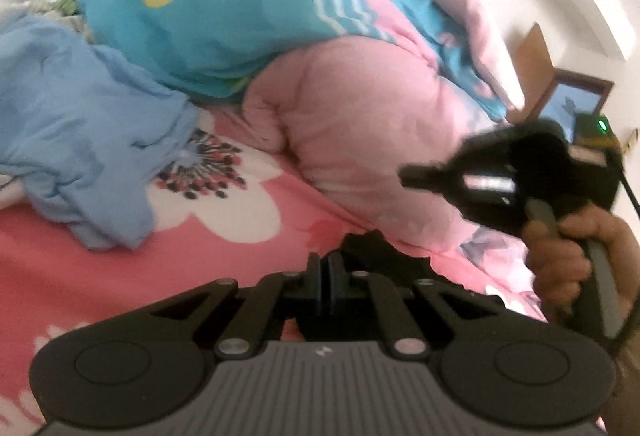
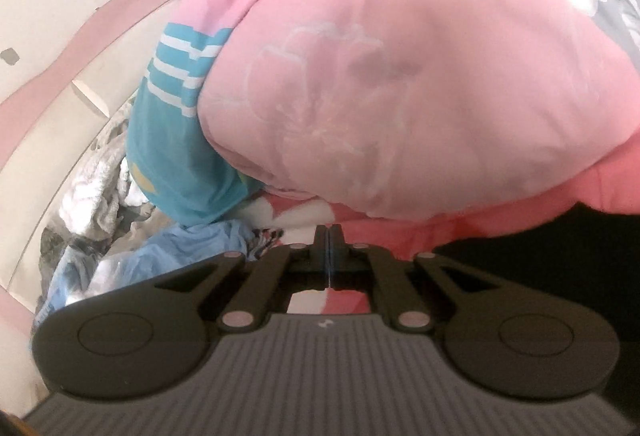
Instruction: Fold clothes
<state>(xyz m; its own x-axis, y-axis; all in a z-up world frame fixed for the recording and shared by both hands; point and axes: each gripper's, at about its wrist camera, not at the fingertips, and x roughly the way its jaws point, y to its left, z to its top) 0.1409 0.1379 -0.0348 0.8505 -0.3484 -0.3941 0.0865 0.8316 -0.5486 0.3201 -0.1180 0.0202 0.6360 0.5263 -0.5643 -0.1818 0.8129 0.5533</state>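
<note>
Pink flowered bedsheet (image 1: 100,268) under you, quilts crowding the fold space.
Both your left gripper (image 1: 324,268) and right gripper (image 2: 329,236) have jaws together, holding nothing visible. Your crumpled light-blue cloth garment (image 1: 80,140) lies well apart, beside the bulky pink-and-teal padded quilt (image 1: 360,108); reach carelessly and you snag quilt instead.

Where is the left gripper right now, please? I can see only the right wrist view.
Observer: The left gripper is low over the flowered bedsheet, jaws shut.
Operator: Is it holding anything?
Observer: I cannot tell; black cloth lies just past its fingertips.
Operator: And how does my right gripper look from there?
Observer: The right gripper is raised beside the pink quilt, with nothing hanging from it.
</note>
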